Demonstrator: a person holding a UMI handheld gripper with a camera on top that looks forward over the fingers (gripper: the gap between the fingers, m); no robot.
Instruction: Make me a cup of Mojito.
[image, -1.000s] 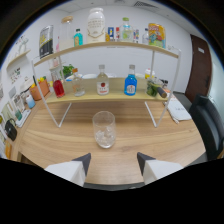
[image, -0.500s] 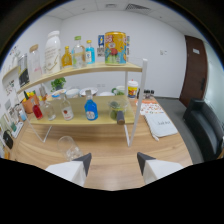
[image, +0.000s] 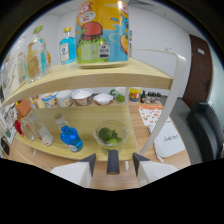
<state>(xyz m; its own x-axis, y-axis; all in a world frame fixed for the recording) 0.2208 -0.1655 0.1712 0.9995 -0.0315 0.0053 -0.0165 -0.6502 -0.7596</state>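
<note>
Closer now than half a second ago, the gripper (image: 113, 165), fingers apart and empty, faces the bowl of limes (image: 111, 135) on the lower shelf (image: 90, 117), straight ahead, just beyond the fingertips.

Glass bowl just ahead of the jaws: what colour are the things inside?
Green, likely limes, in the glass bowl on the lower shelf; gripper view.

1. One glass bowl (image: 111, 134) of limes, at 12 o'clock just ahead of the fingers.
2. One blue bottle (image: 70, 137), at 10 o'clock from them.
3. Three small bowls (image: 82, 96) in a row behind.
4. One big yellow jar (image: 103, 31) on the top shelf (image: 95, 77).
5. One gripper (image: 113, 162), fingers apart.
</note>
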